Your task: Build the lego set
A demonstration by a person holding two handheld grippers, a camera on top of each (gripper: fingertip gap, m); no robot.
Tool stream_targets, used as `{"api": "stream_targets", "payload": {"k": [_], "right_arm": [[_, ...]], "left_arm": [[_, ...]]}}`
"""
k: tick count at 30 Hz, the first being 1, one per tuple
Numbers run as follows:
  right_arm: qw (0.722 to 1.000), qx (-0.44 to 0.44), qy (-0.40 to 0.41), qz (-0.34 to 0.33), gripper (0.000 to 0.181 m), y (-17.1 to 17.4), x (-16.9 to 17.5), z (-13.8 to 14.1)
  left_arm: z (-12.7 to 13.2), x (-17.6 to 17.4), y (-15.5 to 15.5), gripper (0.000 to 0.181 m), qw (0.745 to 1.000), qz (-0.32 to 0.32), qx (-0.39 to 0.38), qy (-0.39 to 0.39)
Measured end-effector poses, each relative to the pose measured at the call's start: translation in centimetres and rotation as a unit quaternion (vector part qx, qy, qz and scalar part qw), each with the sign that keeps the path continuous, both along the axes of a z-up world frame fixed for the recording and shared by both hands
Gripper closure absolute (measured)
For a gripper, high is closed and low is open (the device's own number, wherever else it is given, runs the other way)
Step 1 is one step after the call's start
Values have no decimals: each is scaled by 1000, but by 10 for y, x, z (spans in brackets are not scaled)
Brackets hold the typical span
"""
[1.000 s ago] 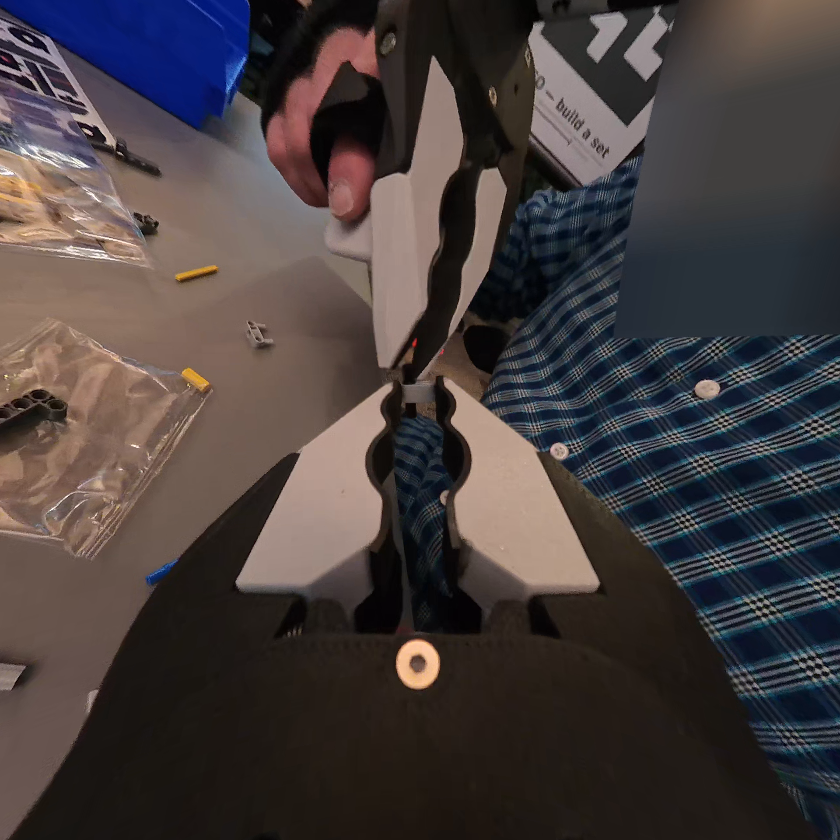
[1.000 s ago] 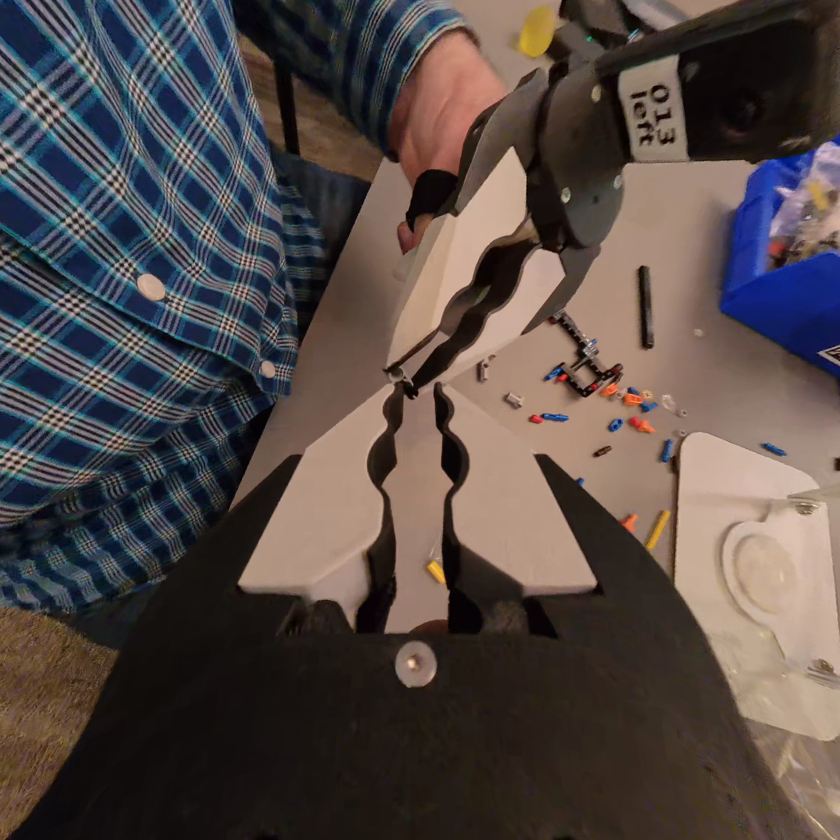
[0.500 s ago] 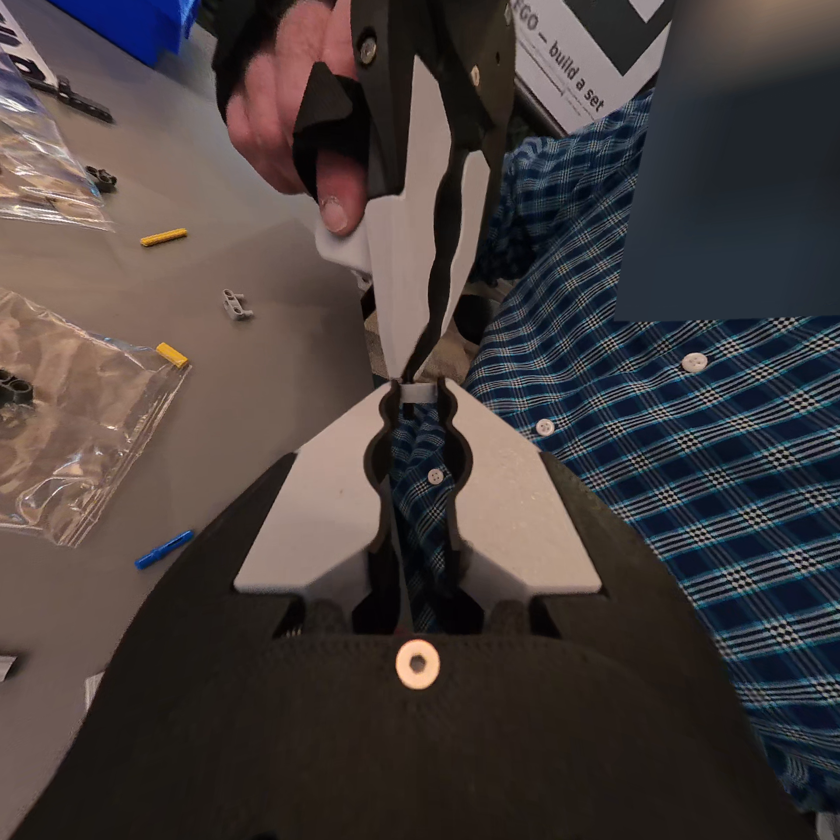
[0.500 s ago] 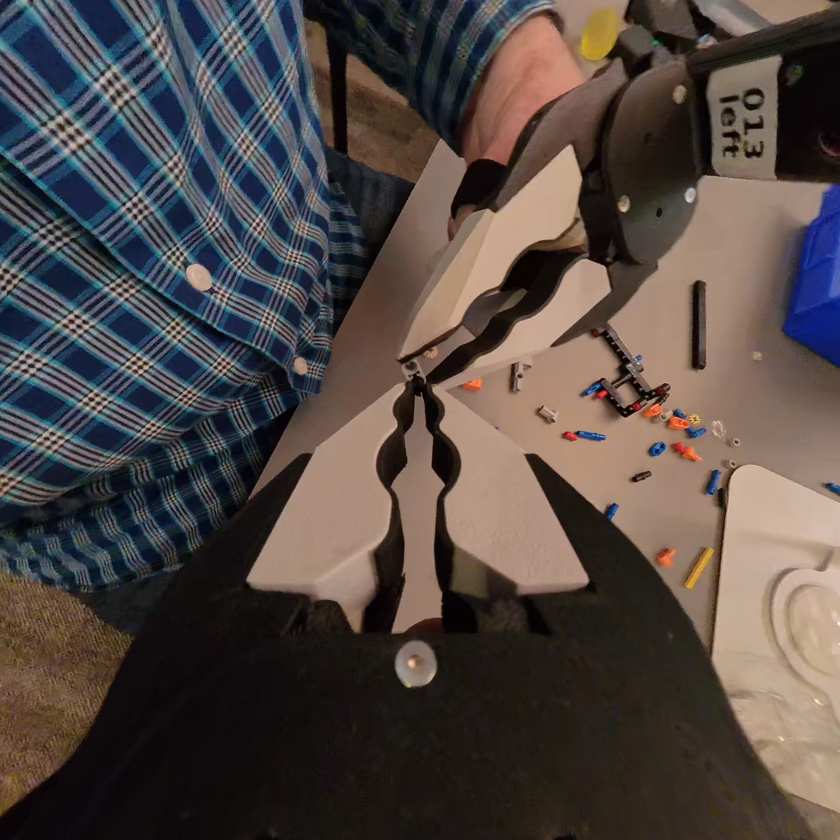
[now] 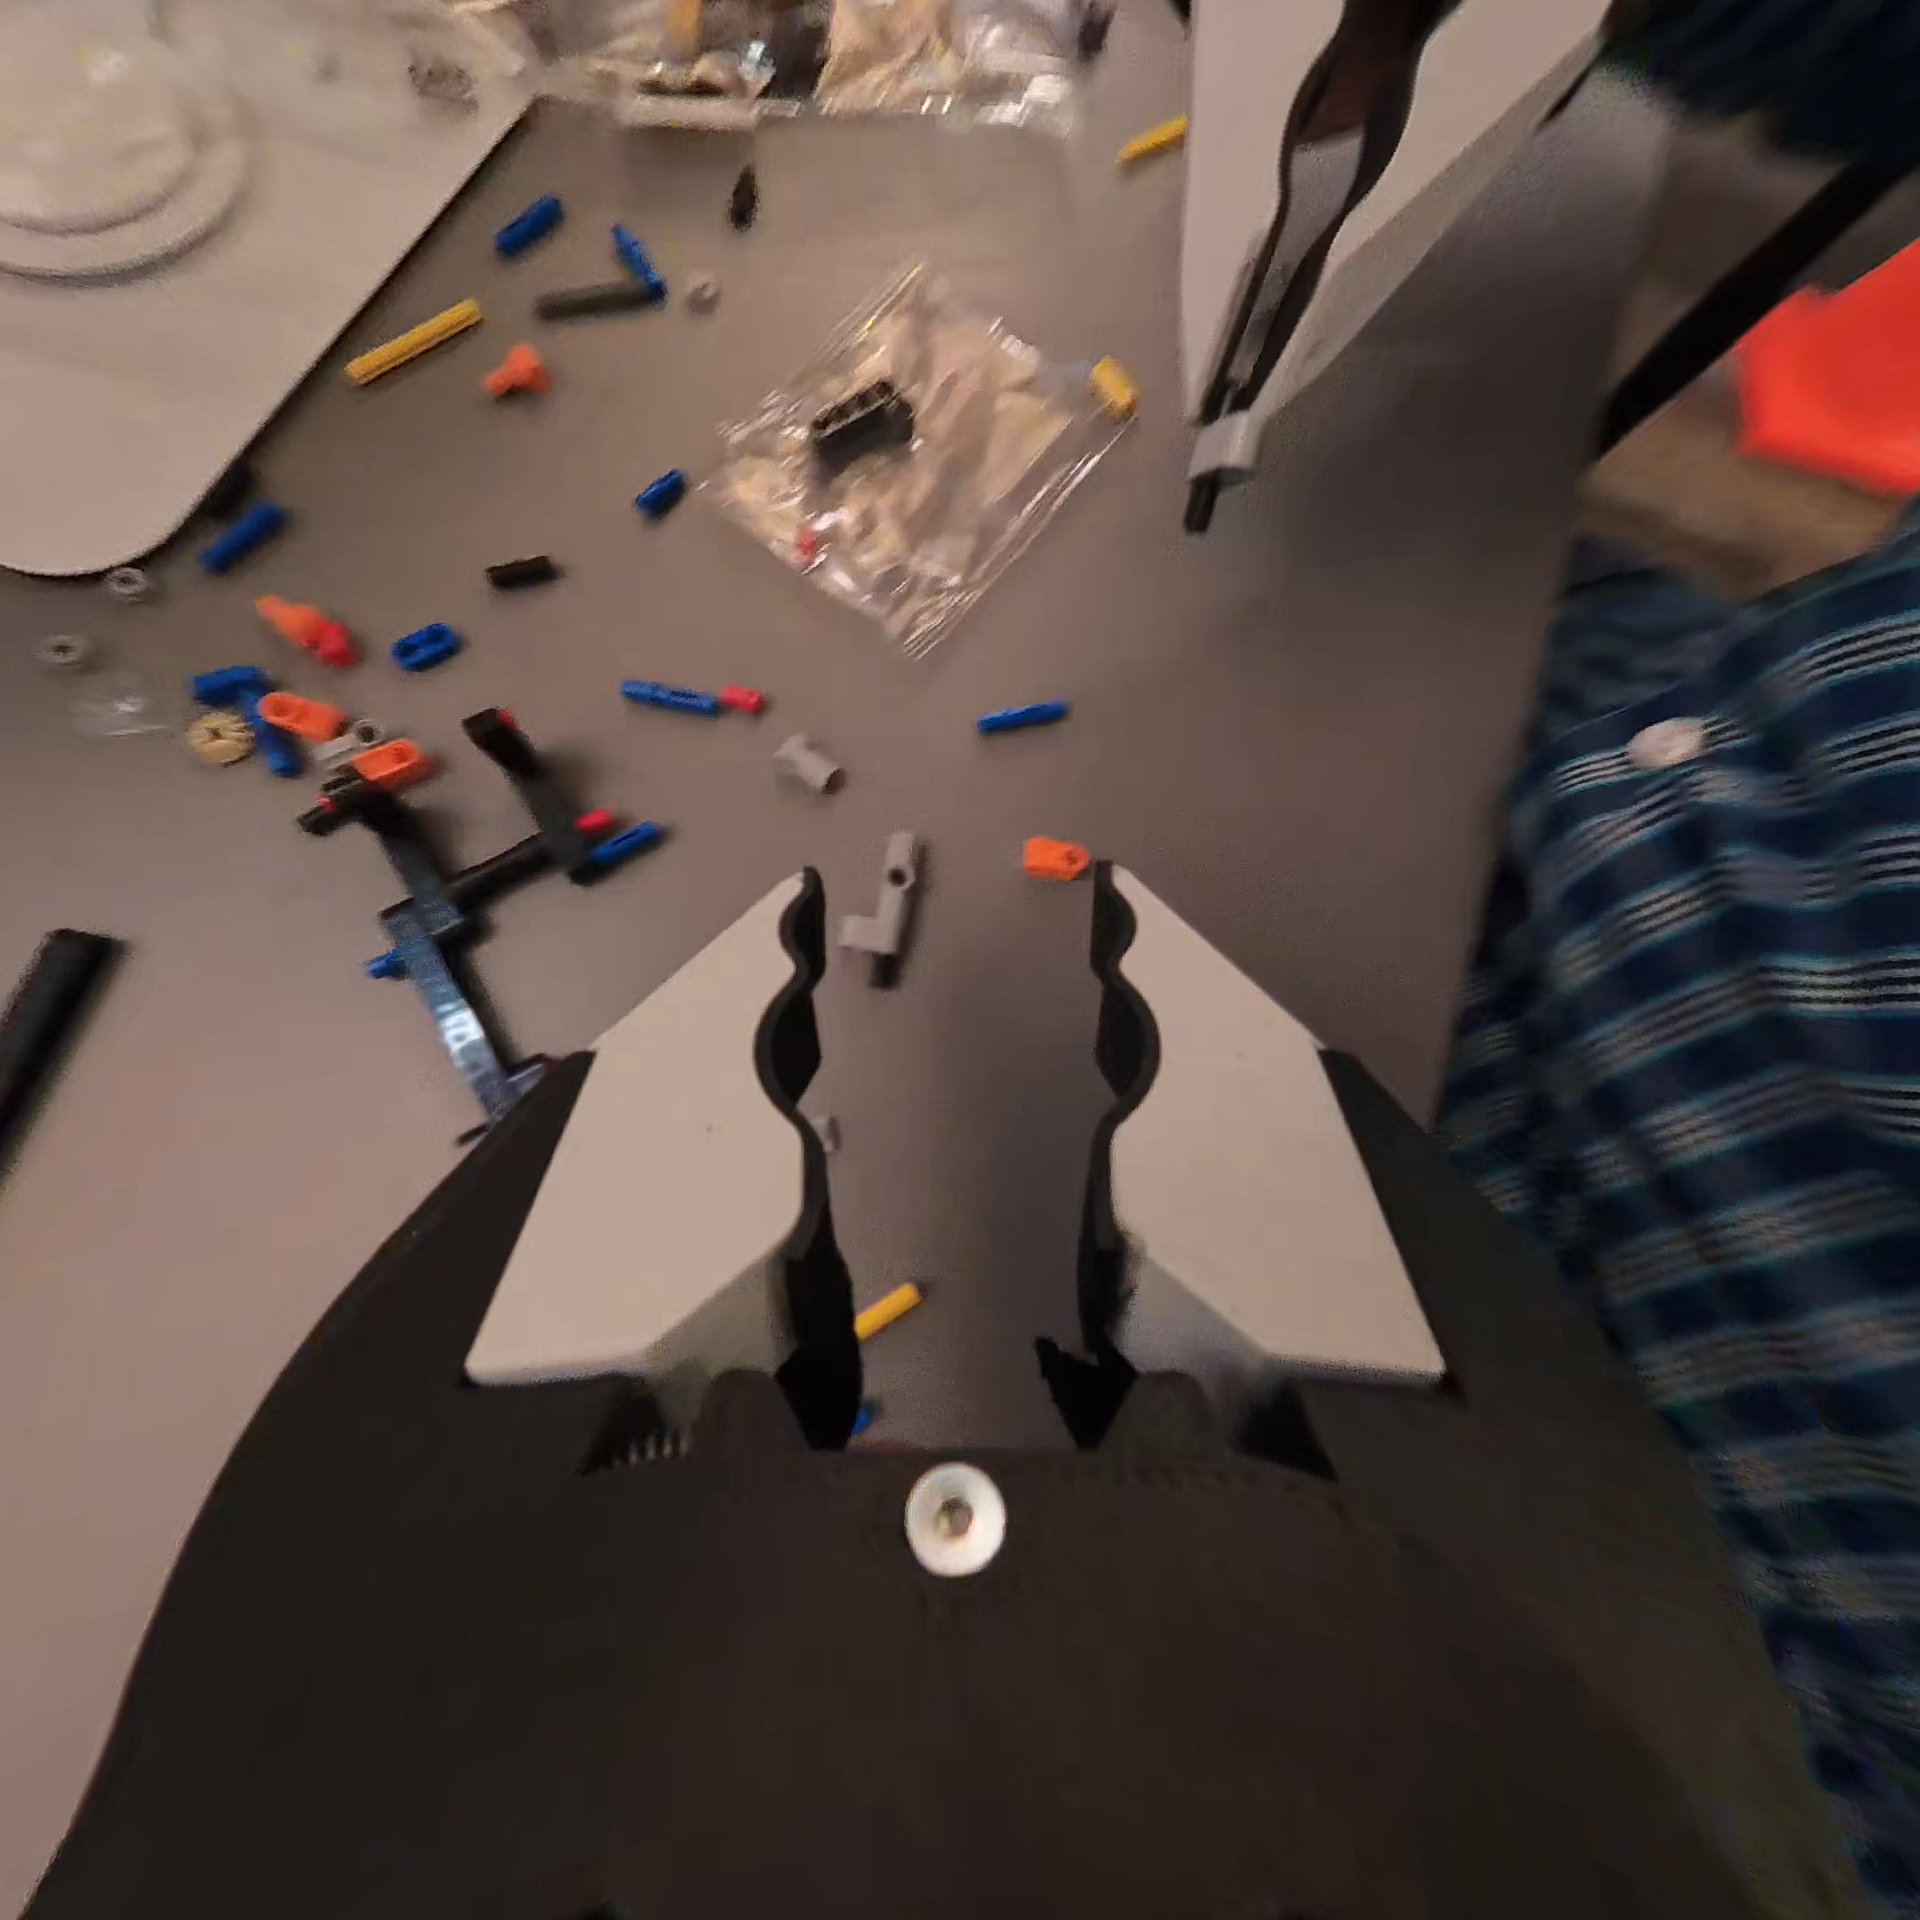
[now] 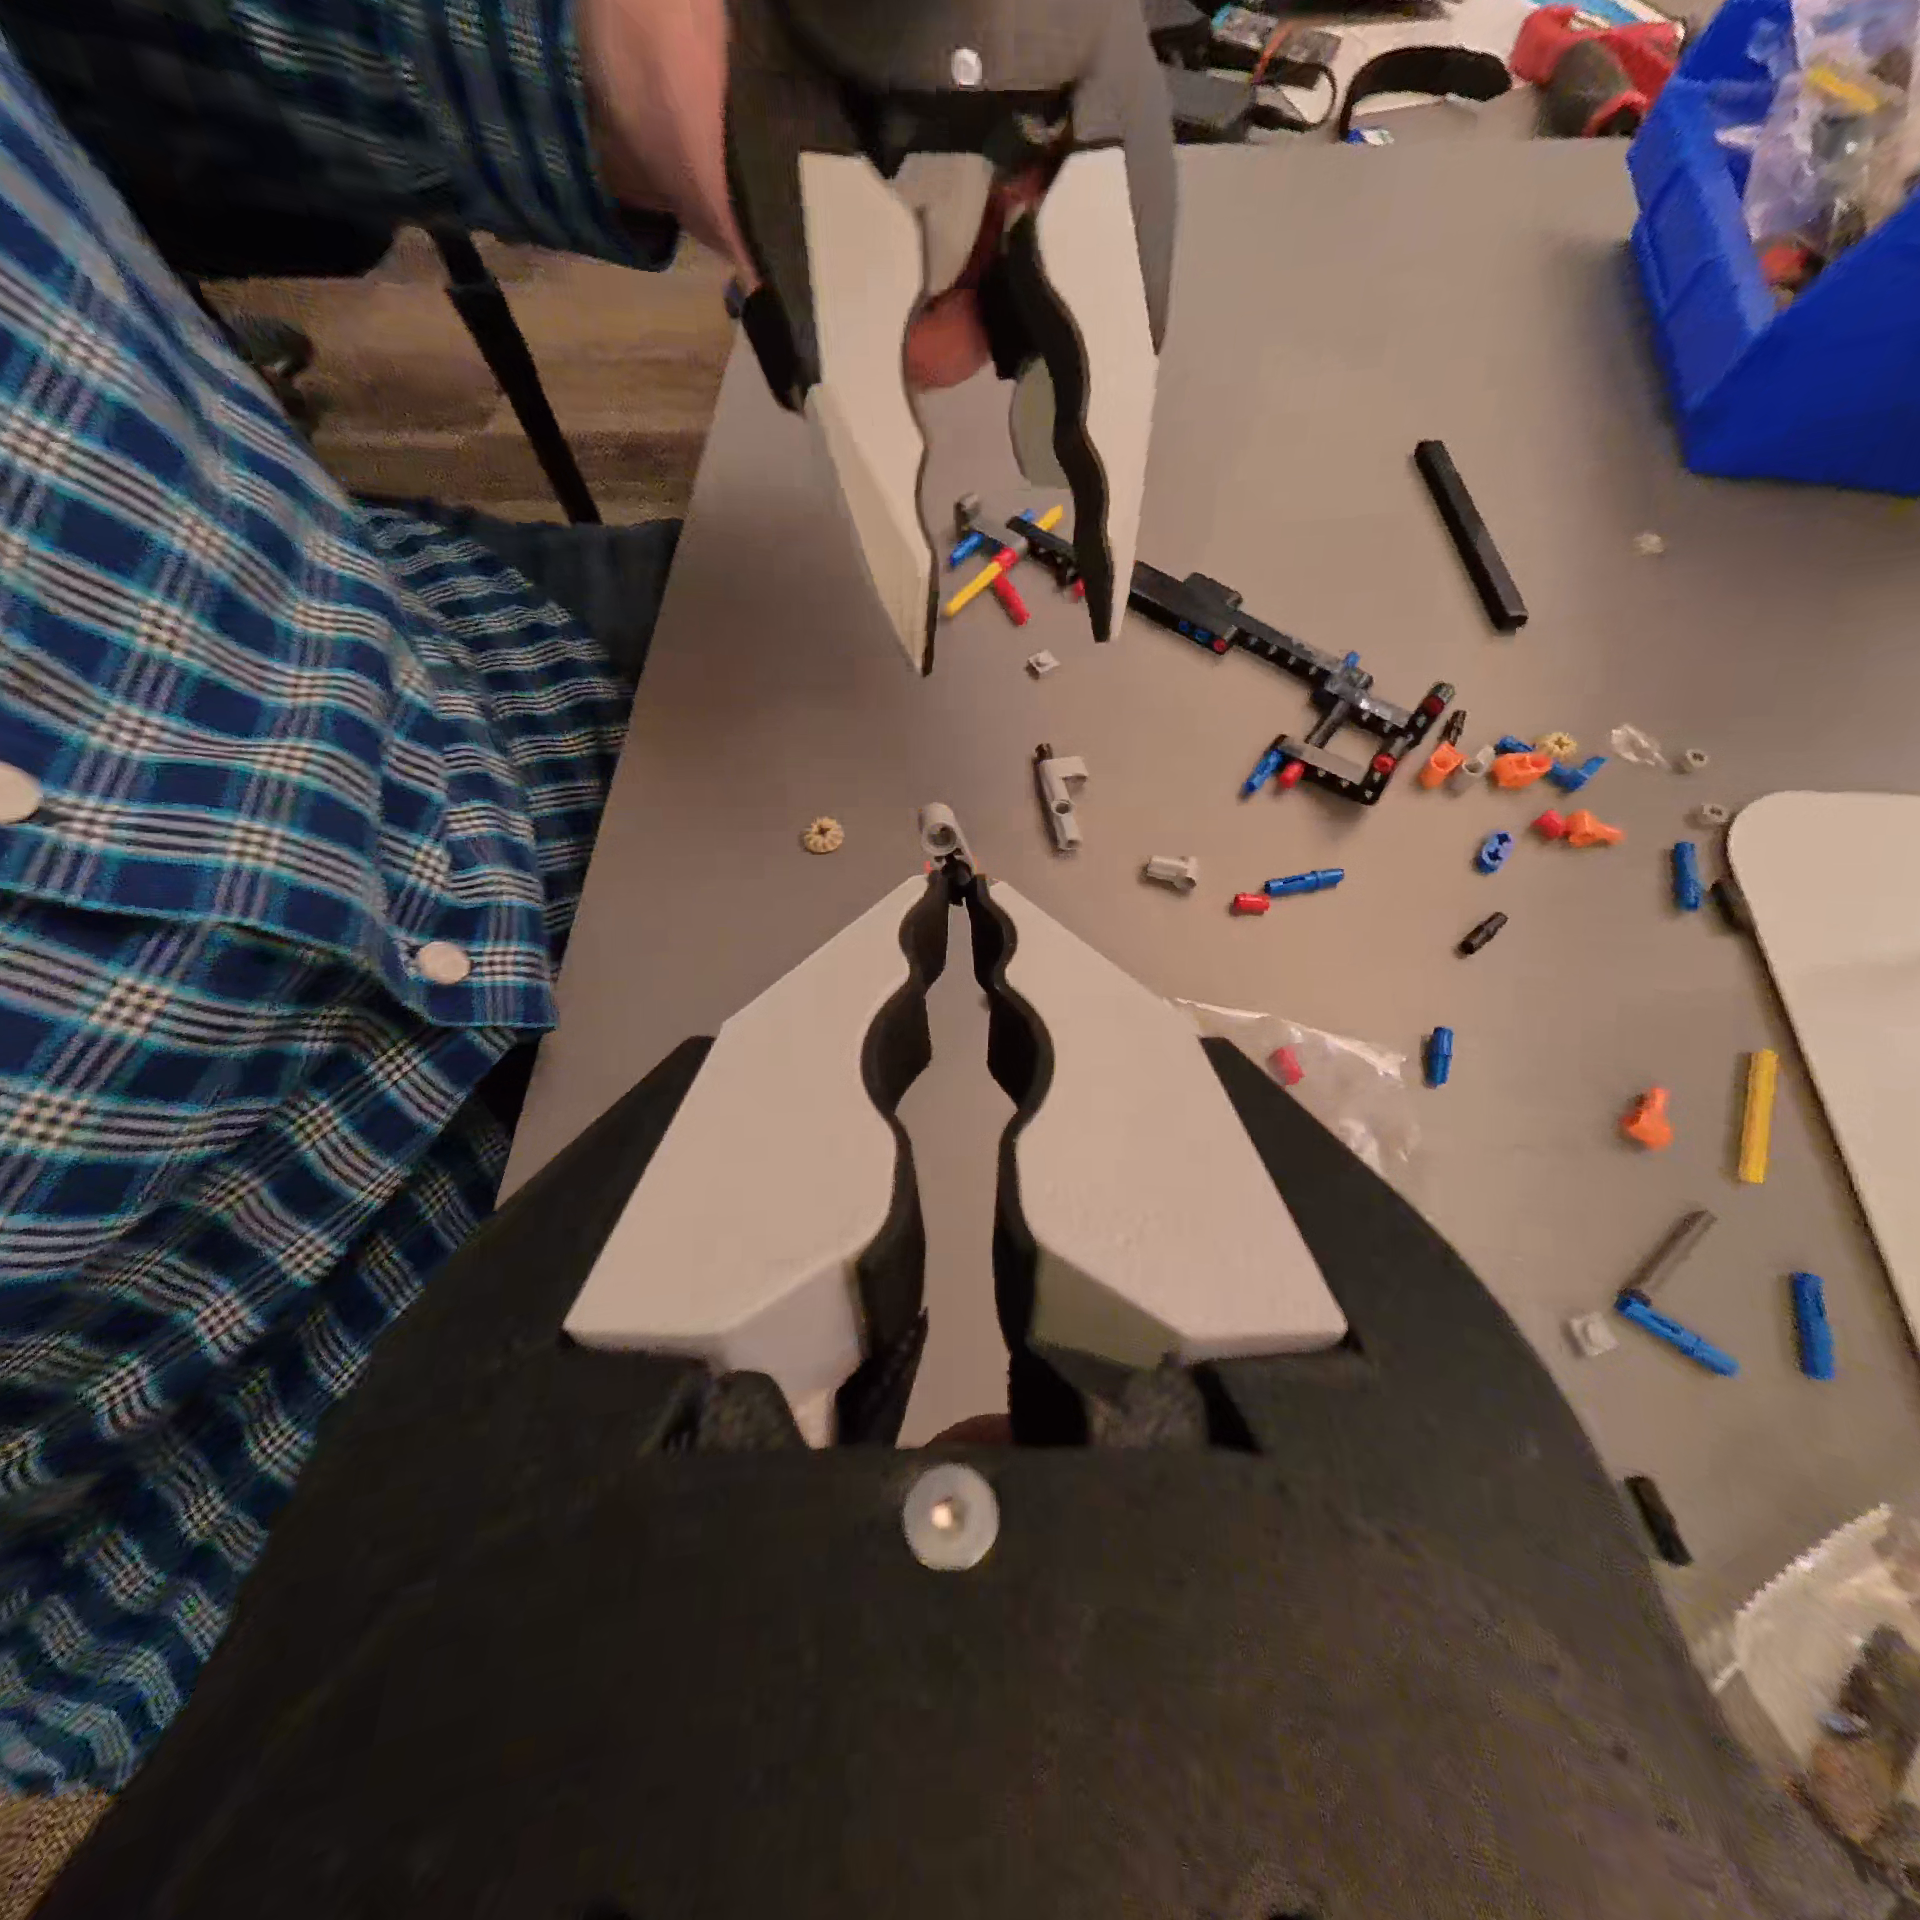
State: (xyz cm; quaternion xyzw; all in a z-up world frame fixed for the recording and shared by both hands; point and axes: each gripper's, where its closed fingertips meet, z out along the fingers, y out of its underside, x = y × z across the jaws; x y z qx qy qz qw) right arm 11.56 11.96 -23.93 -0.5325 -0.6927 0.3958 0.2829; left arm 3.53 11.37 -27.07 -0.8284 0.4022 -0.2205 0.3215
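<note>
My right gripper (image 6: 951,883) is shut on a small grey connector (image 6: 940,831) with a black pin, held above the grey table near its edge. In the left wrist view the right gripper (image 5: 1236,400) hangs at the upper right with the connector (image 5: 1226,447) at its tips. My left gripper (image 5: 954,883) is open and empty, just above a grey L-shaped connector (image 5: 883,914) and beside an orange piece (image 5: 1055,857). It also shows open in the right wrist view (image 6: 1013,639). A black frame assembly (image 6: 1340,738) lies on the table, left of my left gripper (image 5: 436,894).
Several loose blue, orange, red and yellow pieces are scattered on the table. A plastic bag (image 5: 914,457) lies ahead. A white card (image 6: 1849,987) is at the right, a blue bin (image 6: 1766,312) and a long black beam (image 6: 1470,535) farther back. The person's plaid shirt (image 6: 260,831) borders the table edge. Tip to tip, the grippers are about 9 centimeters apart. The orange piece (image 5: 1055,857) sits 6 centimeters or so from the ends of my left fingers.
My left gripper let go of the grey connector, opened, and swung away over the table. My right gripper closed on the connector and keeps it, now over the table.
</note>
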Motion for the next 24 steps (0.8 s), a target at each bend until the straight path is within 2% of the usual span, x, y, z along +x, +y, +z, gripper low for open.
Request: {"api": "stream_targets", "payload": {"k": [4,12,16,21,24], "right_arm": [[999,-24,-10,-22,179,7,-7,-9],[995,-82,-27,-47,179,12,-15,-23],[992,-110,-28,-60,179,15,-17,-25],[983,-162,-20,-80,180,20,-19,-25],[977,-193,-12,-92,179,23,-22,-22]], "left_arm": [[-25,-7,10,138,996,-15,24,84],[-50,2,17,159,986,-69,24,150],[-56,6,15,177,988,-78,-2,131],[-56,5,18,177,989,-75,15,129],[-44,10,21,177,990,-65,46,116]]}}
